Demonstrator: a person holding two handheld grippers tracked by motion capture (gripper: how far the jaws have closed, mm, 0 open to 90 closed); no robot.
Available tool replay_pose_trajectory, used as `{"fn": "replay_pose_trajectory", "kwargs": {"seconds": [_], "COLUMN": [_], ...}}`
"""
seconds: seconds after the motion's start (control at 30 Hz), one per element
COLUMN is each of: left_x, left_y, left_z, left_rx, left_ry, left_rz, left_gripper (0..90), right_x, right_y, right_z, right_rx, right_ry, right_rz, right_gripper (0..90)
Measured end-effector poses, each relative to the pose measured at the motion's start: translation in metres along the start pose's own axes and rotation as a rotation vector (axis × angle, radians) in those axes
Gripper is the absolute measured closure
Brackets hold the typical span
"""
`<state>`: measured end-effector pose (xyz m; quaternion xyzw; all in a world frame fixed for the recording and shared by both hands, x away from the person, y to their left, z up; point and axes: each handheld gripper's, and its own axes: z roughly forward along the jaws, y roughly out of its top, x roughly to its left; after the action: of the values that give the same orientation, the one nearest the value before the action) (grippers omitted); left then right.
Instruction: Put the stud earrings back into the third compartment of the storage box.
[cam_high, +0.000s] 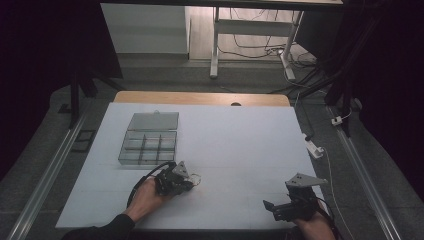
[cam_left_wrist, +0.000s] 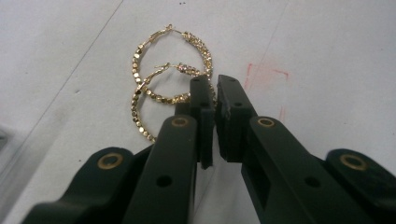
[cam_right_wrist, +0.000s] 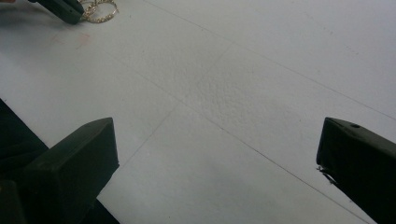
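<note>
- On the white table (cam_high: 240, 145), two gold hoop earrings (cam_left_wrist: 159, 88) are seen lying flat and overlapping, just ahead of the left gripper (cam_left_wrist: 214, 84).
- The left gripper's jaws are drawn almost together, with only a thin slit left between them; their tips are set against the near rim of one hoop, but whether the hoop is pinched cannot be told.
- From the high view, the left gripper (cam_high: 187, 181) is held in the left hand (cam_high: 146, 197) near the table's front edge, left of centre, with the earrings (cam_high: 196, 178) glimpsed as a small glint at its tip.
- A clear compartment box (cam_high: 148, 141) with its lid swung back is placed beyond the left gripper, close to it but apart.
- The right gripper (cam_high: 267, 206) is held at the front right of the table, well apart from the earrings, its jaws pointed left.
- In the right gripper view, the jaws are spread wide over bare table, nothing being held between them; the earrings (cam_right_wrist: 99, 10) and the left gripper's tip (cam_right_wrist: 74, 14) are seen far off at the upper left.
- A faint red mark (cam_left_wrist: 266, 77) is seen on the table just beside the left jaws.
</note>
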<state>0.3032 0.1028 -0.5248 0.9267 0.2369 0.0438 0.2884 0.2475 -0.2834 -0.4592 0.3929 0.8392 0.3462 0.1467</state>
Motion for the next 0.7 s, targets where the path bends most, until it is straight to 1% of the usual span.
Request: {"fn": "replay_pose_trajectory", "kwargs": {"seconds": [0.17, 0.2, 0.23, 0.27, 0.3, 0.33, 0.37, 0.4, 0.43, 0.47, 0.53, 0.57, 0.6, 0.63, 0.7], "left_x": [-0.002, -0.002, -0.002, -0.002, -0.001, -0.001, -0.001, 0.001, 0.003, 0.003, 0.007, 0.007, 0.010, 0.010, 0.014], "left_y": [0.002, 0.002, 0.002, 0.003, 0.004, 0.004, 0.005, 0.006, 0.006, 0.006, 0.006, 0.006, 0.006, 0.006, 0.008], "left_z": [0.000, 0.000, 0.000, 0.000, -0.004, -0.004, -0.006, -0.012, -0.014, -0.014, -0.019, -0.019, -0.023, -0.023, -0.031], "left_rx": [0.007, 0.005, 0.005, 0.001, -0.015, -0.015, -0.021, -0.037, -0.039, -0.039, -0.054, -0.054, -0.065, -0.065, -0.083], "left_ry": [0.009, 0.008, 0.008, 0.012, 0.018, 0.018, 0.020, 0.024, 0.025, 0.025, 0.031, 0.031, 0.036, 0.036, 0.047], "left_rz": [-0.003, -0.019, -0.019, -0.026, -0.024, -0.024, -0.030, -0.046, -0.055, -0.055, -0.084, -0.084, -0.096, -0.096, -0.112], "left_gripper": [85.8, 85.9, 85.9, 85.9, 85.9, 85.9, 85.9, 85.9, 85.9, 85.9, 85.9, 85.9, 85.9, 85.9, 85.9], "right_x": [0.000, 0.000, 0.000, 0.000, 0.000, 0.000, 0.000, 0.000, 0.000, 0.000, 0.000, 0.000, 0.000, 0.000, 0.000], "right_y": [0.000, 0.000, 0.000, 0.000, 0.000, 0.000, 0.000, 0.000, 0.000, 0.000, 0.000, 0.000, 0.000, 0.000, 0.000], "right_z": [0.000, 0.000, 0.000, 0.000, 0.000, 0.000, 0.000, 0.000, 0.000, 0.000, 0.000, 0.000, 0.000, 0.000, 0.000], "right_rx": [-0.001, 0.000, -0.001, -0.001, -0.001, -0.002, -0.002, -0.002, -0.002, -0.002, -0.001, -0.001, 0.000, 0.000, -0.001], "right_ry": [-0.001, -0.002, -0.002, -0.003, -0.003, -0.004, -0.004, -0.003, -0.003, -0.003, -0.004, -0.004, -0.004, -0.004, -0.002], "right_rz": [-0.002, -0.005, -0.005, -0.006, -0.007, -0.007, -0.008, -0.008, -0.008, -0.008, -0.010, -0.011, -0.010, -0.010, -0.006], "right_gripper": [0.0, 0.0, 0.0, 0.0, 0.0, 0.0, 0.0, 0.0, 0.0, 0.0, 0.0, 0.0, 0.0, 0.0, 0.0]}}
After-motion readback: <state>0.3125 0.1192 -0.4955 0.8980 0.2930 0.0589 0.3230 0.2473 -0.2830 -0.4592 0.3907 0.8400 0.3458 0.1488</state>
